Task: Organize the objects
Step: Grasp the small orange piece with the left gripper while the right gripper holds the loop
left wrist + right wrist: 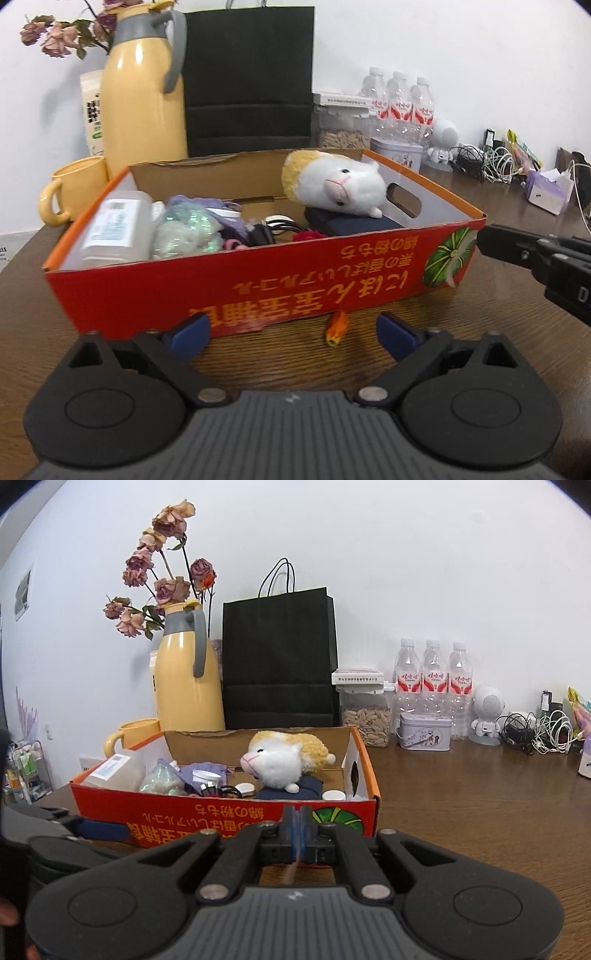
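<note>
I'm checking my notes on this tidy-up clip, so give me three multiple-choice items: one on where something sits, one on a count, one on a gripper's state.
1. Where is the plush toy?
A. On the bare table
B. Inside the red cardboard box
C. In the black paper bag

2. How many water bottles stand by the wall?
A. Two
B. Three
C. Five

3. How does the left gripper stand?
A. Open, with nothing pressed between its blue pads
B. Shut on the plush toy
C. Shut on the yellow mug

Answers:
1. B: the toy lies on dark items within the box walls.
2. B: three red-labelled bottles stand side by side.
3. A: its blue pads sit wide apart, with a small orange item on the table between them, untouched.
</note>
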Motion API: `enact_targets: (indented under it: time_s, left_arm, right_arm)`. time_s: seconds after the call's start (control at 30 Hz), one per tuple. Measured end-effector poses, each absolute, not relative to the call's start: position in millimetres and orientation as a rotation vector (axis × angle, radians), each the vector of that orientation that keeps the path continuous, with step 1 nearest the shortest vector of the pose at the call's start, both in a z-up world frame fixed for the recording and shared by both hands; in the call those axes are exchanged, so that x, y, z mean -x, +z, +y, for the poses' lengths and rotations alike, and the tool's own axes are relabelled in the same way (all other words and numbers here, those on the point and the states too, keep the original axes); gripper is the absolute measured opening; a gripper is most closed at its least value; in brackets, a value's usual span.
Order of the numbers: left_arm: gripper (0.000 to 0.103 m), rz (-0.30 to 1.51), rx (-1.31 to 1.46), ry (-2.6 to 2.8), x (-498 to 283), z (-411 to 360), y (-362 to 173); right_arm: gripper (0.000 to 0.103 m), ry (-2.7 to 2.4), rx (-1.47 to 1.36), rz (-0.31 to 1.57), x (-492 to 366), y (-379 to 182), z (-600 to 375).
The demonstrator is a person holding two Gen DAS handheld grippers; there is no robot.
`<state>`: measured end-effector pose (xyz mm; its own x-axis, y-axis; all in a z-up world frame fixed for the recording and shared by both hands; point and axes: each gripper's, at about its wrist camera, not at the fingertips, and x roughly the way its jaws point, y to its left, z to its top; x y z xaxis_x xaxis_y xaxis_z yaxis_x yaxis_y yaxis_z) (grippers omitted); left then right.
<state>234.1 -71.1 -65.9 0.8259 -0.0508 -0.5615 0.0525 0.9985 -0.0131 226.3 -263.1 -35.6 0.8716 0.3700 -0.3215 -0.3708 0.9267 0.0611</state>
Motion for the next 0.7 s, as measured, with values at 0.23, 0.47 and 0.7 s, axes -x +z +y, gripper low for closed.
enact_targets:
  time_s: [0.23, 0.47, 0.7]
  left_arm:
    - [0.038, 0.649, -0.017, -0.085, -247.3, -90.4, -74.2]
    - [0.012, 0.642, -0.001, -0.11, -239.6, -93.0, -74.2]
    - [0.012, 0.587, 0.019, -0.134, -216.5, -87.4, -65.4]
  right_arm:
    - [0.001, 0.4, -0.001, 0.32, -221.3, -34.3, -262.9]
    - [0.001, 0.411, 0.002, 0.316, -218.4, -34.1, -260.9]
    - [0.001, 0.411, 0.002, 0.312, -217.9, -34.0, -260.1]
